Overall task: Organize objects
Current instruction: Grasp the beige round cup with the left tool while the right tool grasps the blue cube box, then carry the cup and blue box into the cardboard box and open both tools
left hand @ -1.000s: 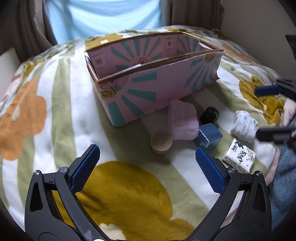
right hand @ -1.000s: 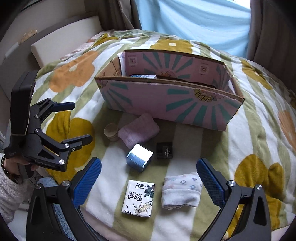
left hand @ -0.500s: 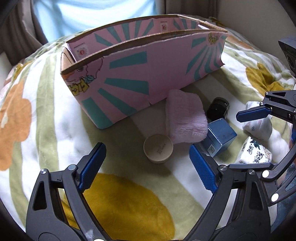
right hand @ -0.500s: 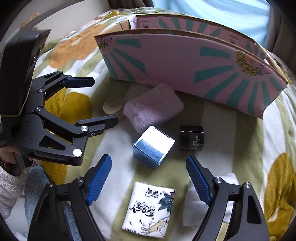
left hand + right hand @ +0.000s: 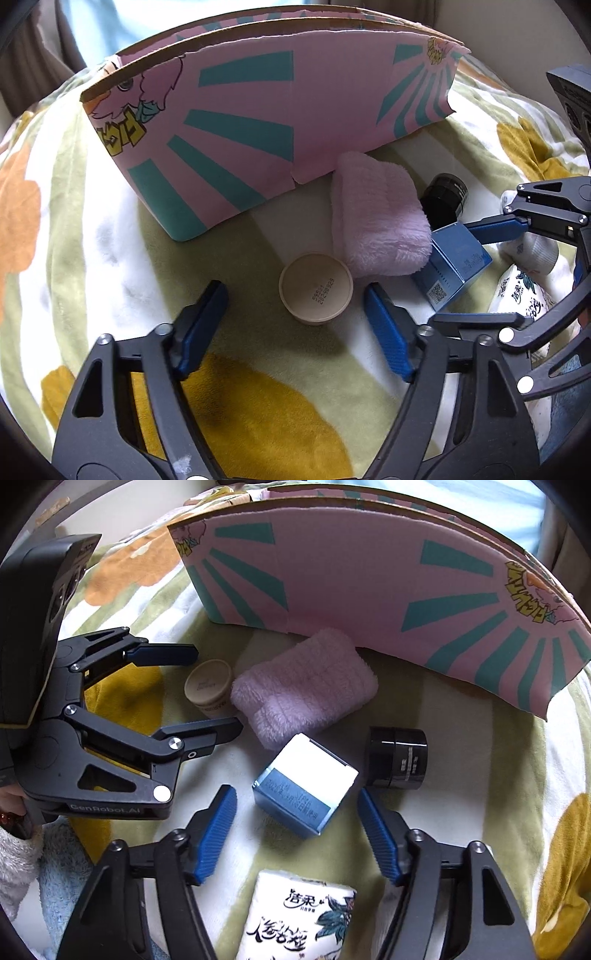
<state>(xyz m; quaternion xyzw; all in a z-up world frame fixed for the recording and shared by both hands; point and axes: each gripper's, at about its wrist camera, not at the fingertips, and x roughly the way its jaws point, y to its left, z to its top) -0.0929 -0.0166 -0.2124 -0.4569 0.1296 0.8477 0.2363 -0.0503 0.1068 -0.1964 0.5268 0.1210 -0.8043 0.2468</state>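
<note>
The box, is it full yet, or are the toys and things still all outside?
Nearly everything is still outside. The pink box stands on the blanket, and its inside is hidden here. Nothing is picked up: the left tongs are open around the little tub, and the right tongs are open around the blue carton. The pink towel, black jar and tissue pack still wait.
</note>
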